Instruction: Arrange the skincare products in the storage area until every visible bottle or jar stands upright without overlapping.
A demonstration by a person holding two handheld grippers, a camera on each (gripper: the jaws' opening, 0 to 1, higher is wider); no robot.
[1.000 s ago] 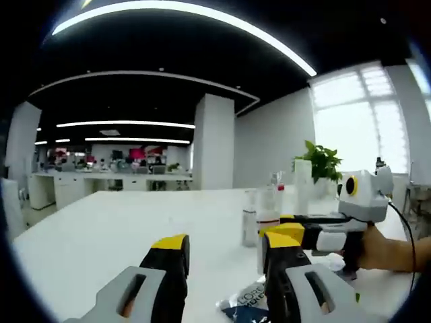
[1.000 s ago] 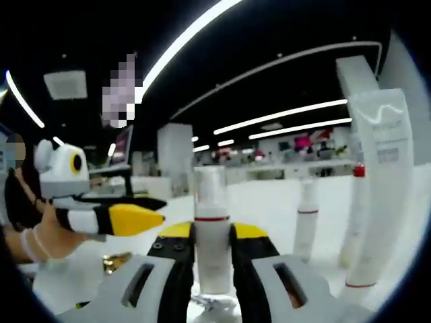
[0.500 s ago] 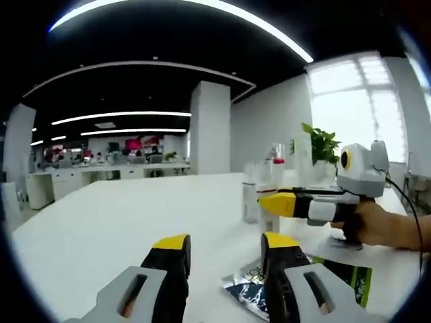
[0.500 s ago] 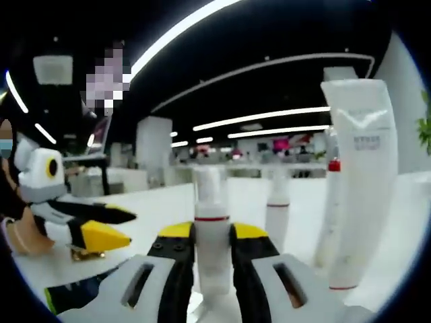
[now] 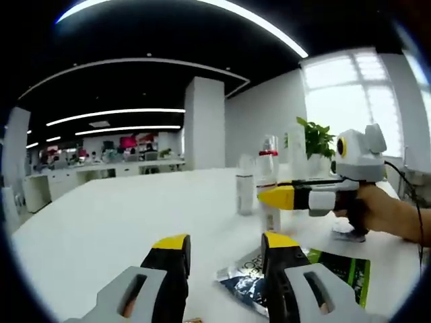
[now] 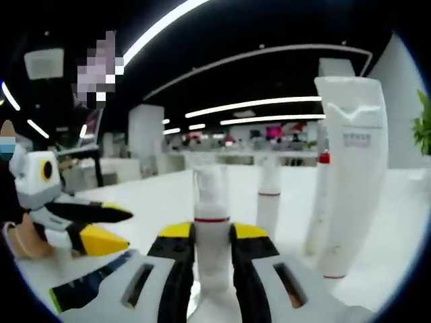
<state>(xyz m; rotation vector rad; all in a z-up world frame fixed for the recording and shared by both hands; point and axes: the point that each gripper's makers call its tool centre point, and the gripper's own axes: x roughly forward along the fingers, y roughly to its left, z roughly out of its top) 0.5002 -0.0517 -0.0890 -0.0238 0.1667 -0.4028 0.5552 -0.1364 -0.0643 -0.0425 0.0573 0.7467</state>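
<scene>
In the right gripper view my right gripper (image 6: 211,237) is shut on a white bottle (image 6: 211,202) with a clear cap and a red ring, held upright. Behind it stand a tall white tube (image 6: 350,182) and a slim white bottle (image 6: 268,202) with a red ring. My left gripper (image 5: 225,252) is open with nothing between its fingers. It also appears at the left of the right gripper view, jaws apart (image 6: 81,225). In the left gripper view the right gripper (image 5: 316,198) reaches in from the right, and the held bottle (image 5: 271,217) stands beside a clear-capped bottle (image 5: 244,192).
Flat sachets lie on the white table (image 5: 101,229) near my left jaws: a dark blue and silver one (image 5: 246,286) and a green one (image 5: 343,269). A potted plant (image 5: 315,141) stands by the window. A person's hand (image 5: 380,215) holds the right gripper.
Both views have shifted a little with the hands. The right gripper keeps its hold on the bottle and the left stays open. The sachets show more fully in the left gripper view.
</scene>
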